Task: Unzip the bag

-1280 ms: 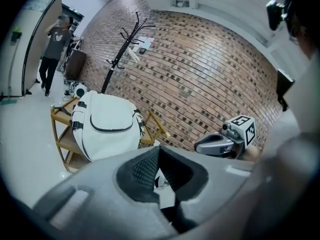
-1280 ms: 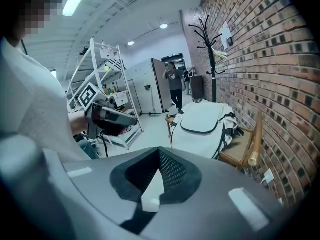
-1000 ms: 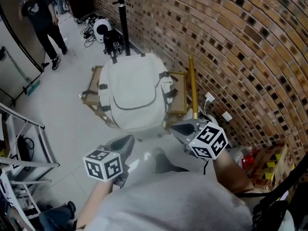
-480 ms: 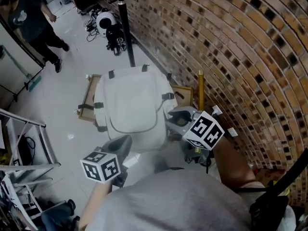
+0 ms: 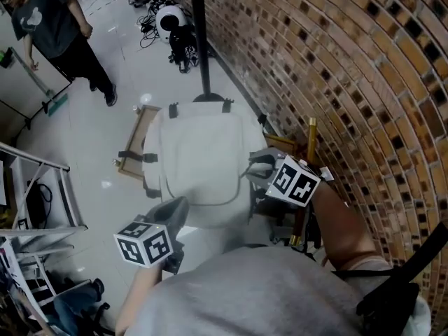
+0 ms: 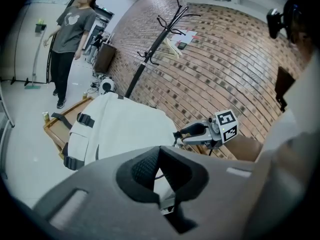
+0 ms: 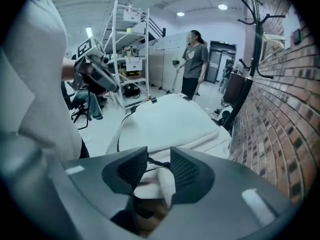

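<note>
A white backpack [image 5: 203, 156] lies on a low wooden frame [image 5: 134, 145] beside the brick wall. My right gripper [image 5: 257, 165] is at the bag's right edge. Its jaws have just been opening and now stand apart in the right gripper view [image 7: 159, 156]. A thin dark zipper-pull cord [image 7: 156, 162] runs across the gap between them, over white fabric, and the pads do not press on it. My left gripper [image 5: 173, 212] hangs by the bag's near edge, its tips together with nothing in them [image 6: 159, 150]. The bag [image 6: 120, 129] fills the left gripper view's middle.
A black coat stand [image 5: 199, 40] rises behind the bag. The brick wall [image 5: 336, 68] runs along the right, with a brass post [image 5: 310, 135] against it. A person [image 5: 63, 26] stands at the far left, and a metal shelf rack [image 5: 28, 187] is at the left.
Both grippers have moved toward the bag. The right one came from the floor beside it onto its right edge and rolled over. Its jaws have parted.
</note>
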The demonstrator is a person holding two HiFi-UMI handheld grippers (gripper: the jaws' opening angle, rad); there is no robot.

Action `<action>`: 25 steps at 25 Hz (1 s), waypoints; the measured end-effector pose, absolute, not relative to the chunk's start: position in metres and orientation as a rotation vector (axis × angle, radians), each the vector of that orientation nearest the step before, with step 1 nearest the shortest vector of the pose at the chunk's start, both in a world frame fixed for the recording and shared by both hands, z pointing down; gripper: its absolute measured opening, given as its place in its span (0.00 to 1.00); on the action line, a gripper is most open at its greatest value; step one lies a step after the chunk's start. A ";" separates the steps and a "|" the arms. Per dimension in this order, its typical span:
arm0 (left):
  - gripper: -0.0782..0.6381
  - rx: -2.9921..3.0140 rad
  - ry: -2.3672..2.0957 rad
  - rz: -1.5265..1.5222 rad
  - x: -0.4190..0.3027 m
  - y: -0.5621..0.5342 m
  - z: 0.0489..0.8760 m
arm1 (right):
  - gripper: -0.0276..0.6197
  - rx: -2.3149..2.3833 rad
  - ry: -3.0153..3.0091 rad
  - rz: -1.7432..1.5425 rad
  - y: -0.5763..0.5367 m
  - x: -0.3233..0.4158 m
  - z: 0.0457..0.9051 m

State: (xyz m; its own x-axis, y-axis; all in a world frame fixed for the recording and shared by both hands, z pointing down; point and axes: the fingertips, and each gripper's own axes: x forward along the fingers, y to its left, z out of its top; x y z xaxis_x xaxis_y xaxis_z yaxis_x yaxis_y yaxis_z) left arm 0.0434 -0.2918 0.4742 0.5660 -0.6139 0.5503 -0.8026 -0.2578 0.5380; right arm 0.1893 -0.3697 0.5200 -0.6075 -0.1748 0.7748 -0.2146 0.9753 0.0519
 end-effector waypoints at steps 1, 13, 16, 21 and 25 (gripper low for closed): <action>0.11 1.966 -1.142 0.286 0.042 -0.293 0.476 | 0.26 0.230 -2.212 0.031 -0.371 0.189 0.525; 0.11 1.902 -1.162 0.290 0.031 -0.300 0.487 | 0.23 -0.071 -2.047 -0.046 -0.379 0.197 0.556; 0.11 1.894 -1.167 0.293 0.028 -0.299 0.488 | 0.13 -0.112 -2.015 -0.027 -0.376 0.198 0.559; 0.11 1.890 -1.153 0.286 0.024 -0.289 0.492 | 0.11 -0.059 -1.995 -0.007 -0.372 0.202 0.558; 0.11 1.896 -1.140 0.270 0.009 -0.279 0.491 | 0.10 0.027 -1.966 0.028 -0.360 0.207 0.554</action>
State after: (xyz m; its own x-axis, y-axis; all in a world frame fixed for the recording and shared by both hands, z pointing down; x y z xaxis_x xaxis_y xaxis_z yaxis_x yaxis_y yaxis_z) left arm 0.0095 -0.2789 0.4912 0.5545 -0.6057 0.5707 -0.7971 -0.1895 0.5734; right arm 0.2073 -0.3602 0.5537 -0.3855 -0.0054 0.9227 -0.0320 0.9995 -0.0075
